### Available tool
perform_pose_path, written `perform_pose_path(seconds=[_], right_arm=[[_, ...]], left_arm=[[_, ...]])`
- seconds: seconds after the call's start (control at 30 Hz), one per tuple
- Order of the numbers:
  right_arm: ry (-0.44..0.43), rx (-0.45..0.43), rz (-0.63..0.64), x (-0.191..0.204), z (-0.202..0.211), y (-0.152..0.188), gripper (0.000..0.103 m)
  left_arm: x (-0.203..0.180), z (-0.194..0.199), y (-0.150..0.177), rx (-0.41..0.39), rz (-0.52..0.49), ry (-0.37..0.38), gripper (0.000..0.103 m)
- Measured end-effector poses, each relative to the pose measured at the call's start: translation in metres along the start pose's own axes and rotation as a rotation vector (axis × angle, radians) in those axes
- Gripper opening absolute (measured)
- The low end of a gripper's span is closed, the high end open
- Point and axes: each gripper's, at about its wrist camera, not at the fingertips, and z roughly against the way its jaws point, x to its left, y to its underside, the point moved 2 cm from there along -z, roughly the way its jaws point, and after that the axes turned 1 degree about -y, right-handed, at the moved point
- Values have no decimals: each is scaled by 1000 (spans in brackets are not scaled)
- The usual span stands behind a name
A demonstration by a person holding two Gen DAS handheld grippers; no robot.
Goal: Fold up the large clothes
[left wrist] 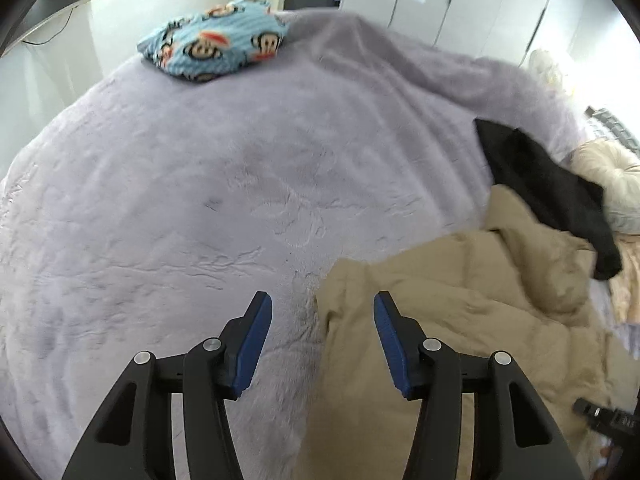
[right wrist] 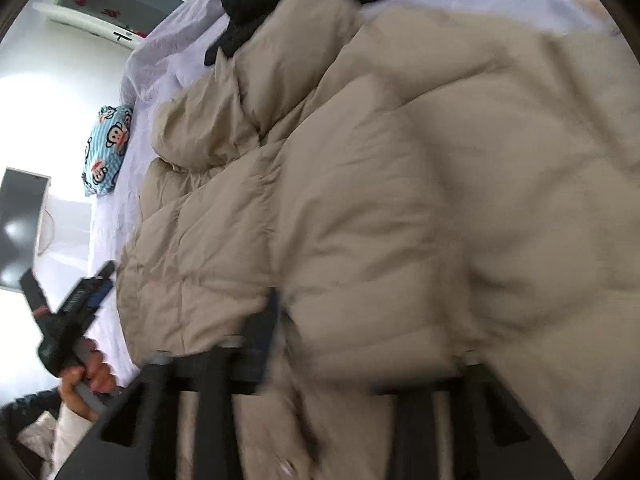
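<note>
The bed [left wrist: 180, 200], covered in a pale lilac fleece, carries everything here, and most of its surface lies bare, which suits a bulky garment that needs room to be spread and doubled over. The beige padded jacket [right wrist: 360, 200] lies in a rumpled heap along the near edge of the bed, toward its right-hand corner as the left wrist view shows it; its quilted panels are bunched and one part is turned back on itself, so by my reading the folding is barely begun. A black garment [left wrist: 548, 196] is draped at the jacket's far side, partly over it, probably waiting its turn. A folded blue cartoon-print cloth [left wrist: 212, 42] sits well apart at the far edge of the bed, likely set there as finished work out of the way. The left tool [left wrist: 322, 304] hovers over the jacket's left border, its blue pads apart with nothing between them, placed as if to take that edge. The right tool [right wrist: 360, 340] is low against the jacket; its picture is blurred and the padding hides one finger, so I cannot tell whether it grips the fabric.
</note>
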Motion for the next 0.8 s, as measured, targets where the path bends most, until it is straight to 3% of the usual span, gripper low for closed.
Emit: perform_pose_path(seconds=[0.07,0.1,0.13,0.17,0.3,0.43,0.47,0.5,0.63,0.8], right_arm=[[75,-108,12,-9,30,0,52],[87,-143,13,-11,39,-1,46],[92,-164,24,-13,46,-3,25],[91,-169,33,-12,47,-5,17],[45,-130,109,2,29,-8,16],[57,-48,70,-6,-3,0,16],[61,-38,55,-15,-5,4,16],[67,-30,37,-23,-11,5,13],[47,-19,1,-34,0,4,11],[-11,-21,-67,-57,30,9,17]], left_arm=[[-1,16,8,4,-26,18,55],[-4,19,12,13,-41,16,55],[-10,20,19,27,-62,17,55],[-16,20,27,39,-86,13,55],[-34,7,62,90,-143,-31,55],[-33,-16,76,118,-82,-85,56],[-31,-21,76,119,-69,-93,59],[-30,-24,77,118,-68,-114,70],[-28,-20,74,127,-63,-134,72],[-51,6,77,123,-137,-150,72]])
